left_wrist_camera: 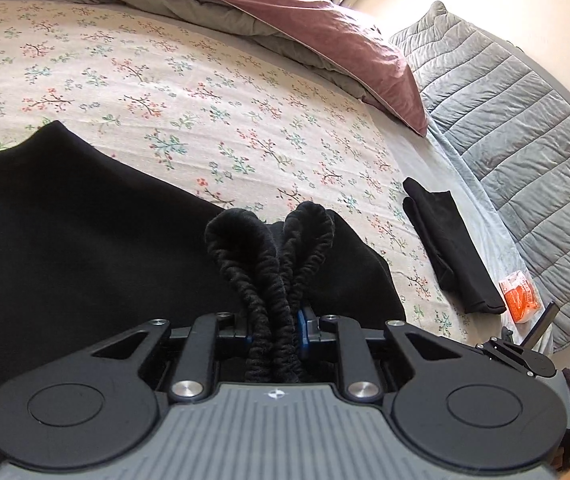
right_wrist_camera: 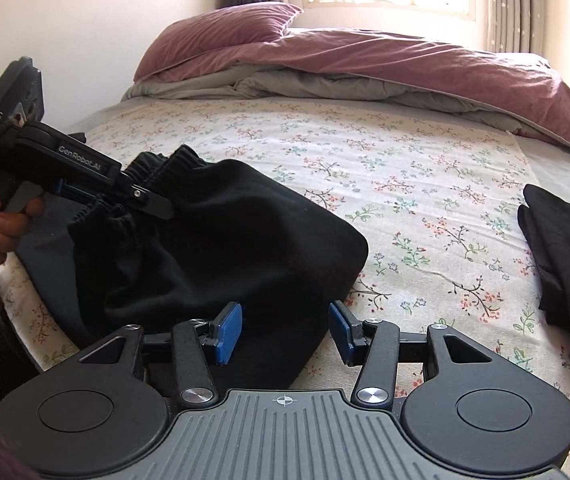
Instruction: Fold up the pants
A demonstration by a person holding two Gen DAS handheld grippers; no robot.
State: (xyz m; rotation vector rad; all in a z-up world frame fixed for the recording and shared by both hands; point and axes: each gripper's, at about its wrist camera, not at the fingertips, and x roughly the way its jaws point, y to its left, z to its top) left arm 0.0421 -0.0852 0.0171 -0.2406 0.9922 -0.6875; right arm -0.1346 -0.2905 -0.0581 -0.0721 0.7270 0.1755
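Black pants lie on the flowered bedsheet. My left gripper is shut on their ribbed elastic waistband, which bunches up between the blue pads. In the right wrist view the left gripper holds the waistband lifted at the left, and the pants hang in a fold below it. My right gripper is open, its blue pads apart over the pants' lower edge, holding nothing.
A second folded black garment lies at the bed's right side, also in the right wrist view. An orange packet lies beside it. A mauve and grey duvet is piled at the head. A grey quilted blanket hangs at the right.
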